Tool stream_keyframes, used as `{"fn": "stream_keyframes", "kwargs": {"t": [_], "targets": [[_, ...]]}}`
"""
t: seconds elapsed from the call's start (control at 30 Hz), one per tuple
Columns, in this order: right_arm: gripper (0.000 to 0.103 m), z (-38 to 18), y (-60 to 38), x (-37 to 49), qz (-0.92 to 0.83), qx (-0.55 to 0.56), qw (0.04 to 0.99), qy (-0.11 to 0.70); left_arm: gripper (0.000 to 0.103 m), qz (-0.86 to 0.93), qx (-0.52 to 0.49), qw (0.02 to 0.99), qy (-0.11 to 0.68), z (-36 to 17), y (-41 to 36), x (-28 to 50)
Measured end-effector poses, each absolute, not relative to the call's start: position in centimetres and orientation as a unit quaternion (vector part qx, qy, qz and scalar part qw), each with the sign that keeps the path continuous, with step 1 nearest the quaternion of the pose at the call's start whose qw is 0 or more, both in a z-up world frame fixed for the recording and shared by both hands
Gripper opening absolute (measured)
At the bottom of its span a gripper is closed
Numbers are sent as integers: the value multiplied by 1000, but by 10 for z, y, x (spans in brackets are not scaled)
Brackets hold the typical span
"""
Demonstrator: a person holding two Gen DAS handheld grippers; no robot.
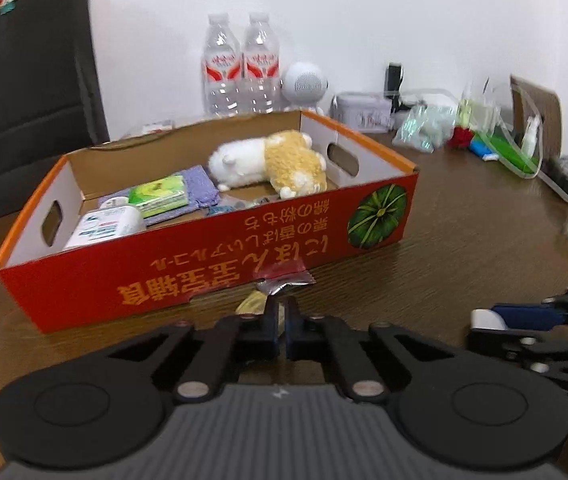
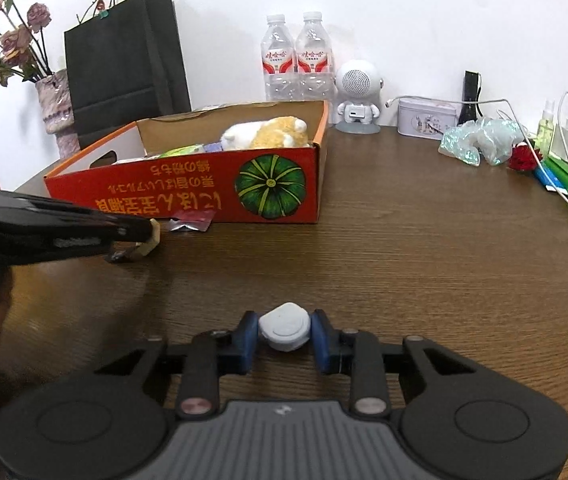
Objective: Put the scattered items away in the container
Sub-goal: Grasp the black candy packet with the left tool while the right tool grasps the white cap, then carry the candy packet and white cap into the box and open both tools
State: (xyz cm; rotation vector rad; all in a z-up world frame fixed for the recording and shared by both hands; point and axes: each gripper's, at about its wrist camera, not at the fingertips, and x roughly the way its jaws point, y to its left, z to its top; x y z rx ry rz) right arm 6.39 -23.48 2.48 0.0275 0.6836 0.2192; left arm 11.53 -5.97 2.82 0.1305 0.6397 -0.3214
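With a plush toy, tissue pack and bottle already in the red box at frame centre, the left gripper pinches a yellowish packet, the right gripper clamps a white cap, and 1 red sachet lies against the box front.

Left gripper fingers nearly closed, right gripper fingers clamped

Right gripper clamps a pale round cap-like object over the wooden table. Left gripper, near left, pinches a tan packet. Red pumpkin-print box far left, plush toy inside, red wrapper touching its front.
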Motion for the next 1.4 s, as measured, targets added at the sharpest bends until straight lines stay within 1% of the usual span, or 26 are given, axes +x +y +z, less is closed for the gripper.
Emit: {"fn": "stream_keyframes", "kwargs": {"t": [0.03, 0.07, 0.1, 0.13, 0.17, 0.23, 0.3, 0.37, 0.43, 0.47, 0.5, 0.53, 0.63, 0.9, 1.07, 1.23, 1.4], "targets": [[28, 25, -235, 63, 111, 16, 936, 335, 12, -159, 62, 935, 310, 30, -55, 110], [28, 25, -236, 63, 115, 21, 935, 335, 24, -158, 65, 935, 309, 31, -51, 104], [27, 26, -236, 62, 119, 25, 934, 335, 43, -153, 68, 936, 311, 30, -47, 100], [27, 26, -236, 61, 122, 29, 934, 335, 49, -150, 69, 936, 312, 28, -43, 98], [27, 26, -235, 61, 125, 31, 934, 334, 52, -148, 68, 935, 314, 25, -40, 97], [27, 26, -232, 60, 126, 30, 934, 332, 52, -148, 68, 930, 330, 20, -39, 99], [28, 25, -231, 59, 130, 30, 934, 332, 54, -152, 70, 928, 333, 17, -41, 100], [28, 25, -231, 59, 131, 34, 934, 332, 60, -165, 75, 925, 333, 13, -43, 107], [28, 25, -231, 58, 131, 35, 934, 331, 58, -162, 73, 920, 350, 6, -45, 117], [28, 25, -231, 58, 131, 36, 934, 331, 50, -161, 68, 922, 346, 5, -45, 119], [28, 25, -232, 57, 131, 36, 934, 329, 36, -160, 68, 923, 343, 5, -45, 119], [28, 24, -232, 57, 131, 37, 935, 329, 32, -160, 67, 923, 343, 5, -45, 119], [28, 24, -232, 57, 131, 41, 935, 326, 28, -156, 63, 925, 341, 4, -43, 117], [27, 24, -230, 53, 136, 43, 935, 324, 26, -133, 63, 931, 334, 6, -51, 92], [27, 33, -222, 27, 143, 37, 938, 314, 26, -109, 87, 943, 302, 17, -54, 39], [27, 41, -208, -21, 178, 40, 938, 295, 26, -106, 57, 952, 280, 29, -45, -27], [27, 44, -196, -56, 203, 36, 936, 285, 26, -81, 33, 958, 275, 33, -34, -63]]}}
